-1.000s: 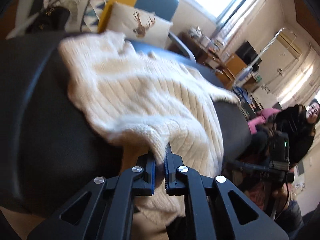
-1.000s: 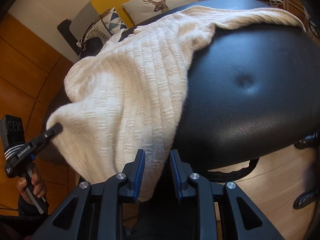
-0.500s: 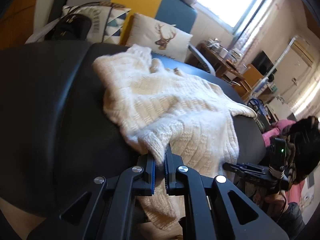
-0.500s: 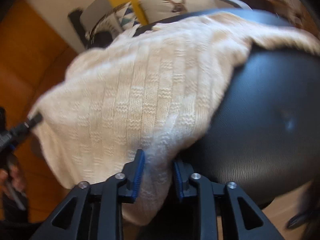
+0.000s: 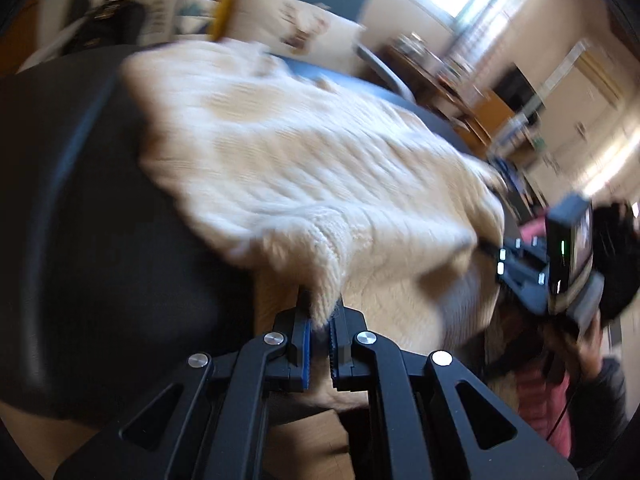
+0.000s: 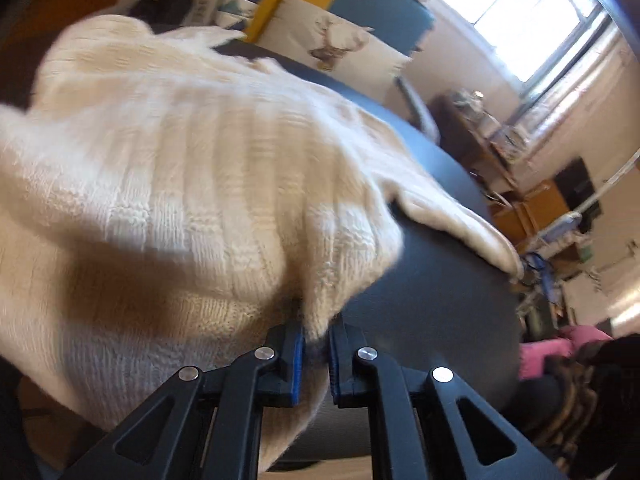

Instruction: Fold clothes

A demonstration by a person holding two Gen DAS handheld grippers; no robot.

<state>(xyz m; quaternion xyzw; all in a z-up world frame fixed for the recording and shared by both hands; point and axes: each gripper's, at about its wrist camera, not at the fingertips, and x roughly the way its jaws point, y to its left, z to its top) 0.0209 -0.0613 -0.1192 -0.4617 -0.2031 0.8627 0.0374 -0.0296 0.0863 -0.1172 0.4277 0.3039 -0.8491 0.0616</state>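
The cream ribbed knit sweater [image 5: 320, 168] is spread over the round black padded leather counter [image 5: 80, 220], its near hem spilling off the rim toward six o'clock, and both grippers have a pinch of that hem. The left gripper [image 5: 319, 330] has its jaws closed on a thick ribbed corner of the knit. The right gripper [image 6: 316, 344] has just been closing its jaws, and a fold of sweater now sits squeezed between the blue pads [image 6: 297, 364]. The risk, I'd say, is on that right side: the bite looks shallow, only a narrow tuck of loose, stretchy knit, so a brisk lift could let it slide out and drop that half of the hem. Uneven pulling is the other worry; if one hand leads, the body could skew across the slick leather and the fold line go crooked, or the loose sleeve [image 6: 460, 228] lying out at three o'clock in the right wrist view could drag along and bunch underneath. Both views are smeared with motion blur. Both grippers point downward and across the counter toward twelve o'clock, and the right gripper's body shows at three o'clock in the left wrist view, held in a hand [image 5: 588, 344].
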